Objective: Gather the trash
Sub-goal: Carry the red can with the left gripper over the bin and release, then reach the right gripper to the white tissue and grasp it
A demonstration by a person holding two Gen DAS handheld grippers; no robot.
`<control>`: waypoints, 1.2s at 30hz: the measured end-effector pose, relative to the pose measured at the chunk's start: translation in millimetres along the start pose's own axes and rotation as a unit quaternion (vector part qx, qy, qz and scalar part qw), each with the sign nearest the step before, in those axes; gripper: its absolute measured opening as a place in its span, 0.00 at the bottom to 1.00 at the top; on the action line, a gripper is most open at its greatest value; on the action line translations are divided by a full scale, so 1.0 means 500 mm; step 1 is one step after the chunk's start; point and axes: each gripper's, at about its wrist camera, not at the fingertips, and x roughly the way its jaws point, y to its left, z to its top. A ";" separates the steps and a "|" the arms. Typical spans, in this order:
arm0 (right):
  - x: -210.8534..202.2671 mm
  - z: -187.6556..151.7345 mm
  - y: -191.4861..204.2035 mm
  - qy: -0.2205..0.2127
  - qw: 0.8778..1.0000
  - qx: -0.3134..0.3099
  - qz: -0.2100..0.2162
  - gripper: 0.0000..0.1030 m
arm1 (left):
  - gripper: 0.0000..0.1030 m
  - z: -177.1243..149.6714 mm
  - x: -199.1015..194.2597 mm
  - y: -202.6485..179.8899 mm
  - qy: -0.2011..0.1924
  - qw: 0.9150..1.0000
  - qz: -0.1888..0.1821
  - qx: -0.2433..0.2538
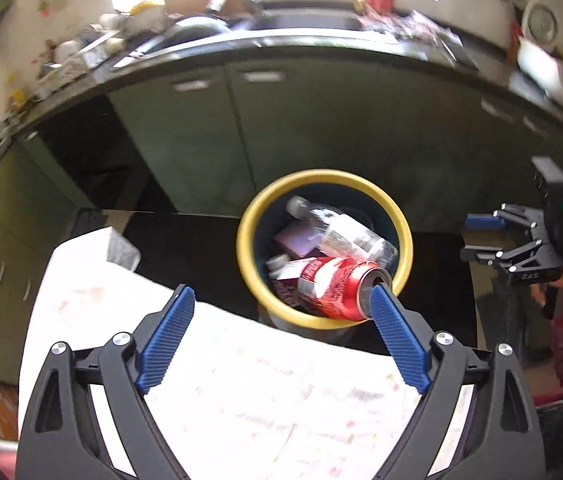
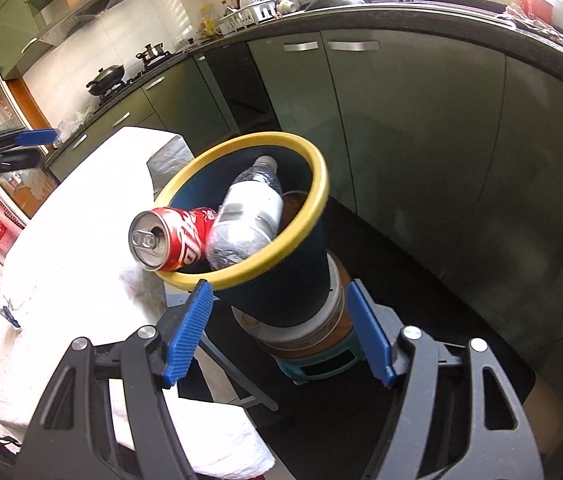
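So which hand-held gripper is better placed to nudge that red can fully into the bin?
Probably the left hand-held gripper: open, its right finger beside the red can overhanging the bin rim.

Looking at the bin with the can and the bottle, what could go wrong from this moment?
1. The red soda can lies across the yellow rim of the trash bin, its top end outside; it might tip out onto the table.
2. The plastic bottle leans on the can and also rises to the rim, so it may slide too.
3. The bin stands on stacked items on a small stool; a knock from the open right hand-held gripper may topple it.
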 end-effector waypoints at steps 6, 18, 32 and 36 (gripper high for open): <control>-0.012 0.016 0.060 -0.014 0.999 -0.028 0.007 0.64 | 0.90 -0.146 -0.141 0.115 -0.071 0.988 0.065 -0.117; 0.015 0.053 0.299 0.008 0.984 -0.170 0.058 0.65 | 0.95 -0.515 -0.360 0.308 -0.185 0.901 0.200 -0.338; 0.125 0.015 0.674 0.114 0.918 -0.318 0.208 0.52 | 0.95 -0.789 -0.326 0.363 -0.174 0.824 0.327 -0.428; 0.170 -0.002 0.749 0.169 0.897 -0.333 0.237 0.47 | 0.95 -0.780 -0.319 0.352 -0.177 0.831 0.324 -0.417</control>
